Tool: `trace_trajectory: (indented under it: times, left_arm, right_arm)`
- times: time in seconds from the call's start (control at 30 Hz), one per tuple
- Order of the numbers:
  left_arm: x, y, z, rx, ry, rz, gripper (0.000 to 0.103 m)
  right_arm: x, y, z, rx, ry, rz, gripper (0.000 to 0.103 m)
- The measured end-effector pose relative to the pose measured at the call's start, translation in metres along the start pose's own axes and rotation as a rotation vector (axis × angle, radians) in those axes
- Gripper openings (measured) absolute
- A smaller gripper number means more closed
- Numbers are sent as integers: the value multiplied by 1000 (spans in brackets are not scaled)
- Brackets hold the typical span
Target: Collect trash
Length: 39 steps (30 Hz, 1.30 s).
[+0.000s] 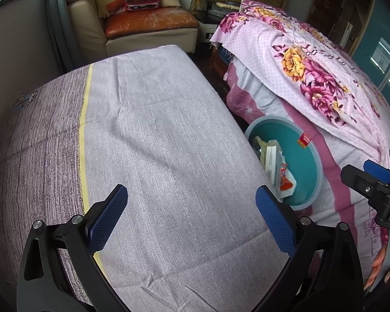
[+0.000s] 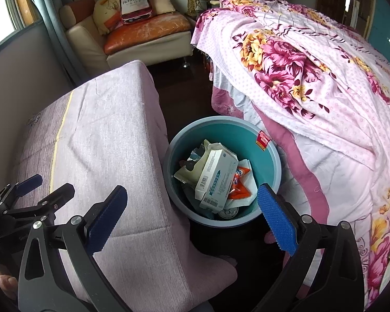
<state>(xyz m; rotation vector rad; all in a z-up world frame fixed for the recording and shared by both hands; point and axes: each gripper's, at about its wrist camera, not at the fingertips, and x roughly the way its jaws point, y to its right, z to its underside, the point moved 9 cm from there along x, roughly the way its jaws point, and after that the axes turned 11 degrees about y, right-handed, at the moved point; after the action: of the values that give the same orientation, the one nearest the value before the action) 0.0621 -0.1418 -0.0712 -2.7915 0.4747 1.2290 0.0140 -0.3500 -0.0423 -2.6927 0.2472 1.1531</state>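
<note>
A teal trash bin [image 2: 267,166] stands on the floor between a cloth-covered table [image 2: 96,135] and a bed. It holds a white carton [image 2: 215,179], an orange wrapper [image 2: 239,189], crumpled paper and a can. My right gripper [image 2: 192,208] is open and empty, above the bin's near rim. My left gripper [image 1: 192,213] is open and empty over the table cloth [image 1: 156,143]; it shows at the left of the right wrist view [image 2: 44,189]. The bin also shows in the left wrist view [image 1: 304,166], and the right gripper [image 1: 371,179] at that view's right edge.
A bed with a pink floral blanket [image 2: 312,78] fills the right side. A beige sofa with an orange cushion [image 2: 148,26] and a Hennessy bag [image 2: 134,2] stands at the back. Dark floor [image 2: 184,91] runs between table and bed.
</note>
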Motion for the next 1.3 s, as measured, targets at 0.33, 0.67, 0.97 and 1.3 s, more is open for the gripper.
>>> trace_trajectory:
  times: [0.33,0.67,0.97,1.3]
  left_arm:
    - [5,-2,1,16,6,-21,99]
    - [16,-6,5,20,-10,-30,99]
    - [26,-12,13,15,-32,-32,99]
    - [31,-16,20,9,-45,-27,99]
  right_arm:
    - [8,4,2,9,-7,-4,96]
    - [20,8,5,19,-30,-4,96]
    - [31,7,10,20,-56,4,96]
    - [35,4,13,16,-70,13,96]
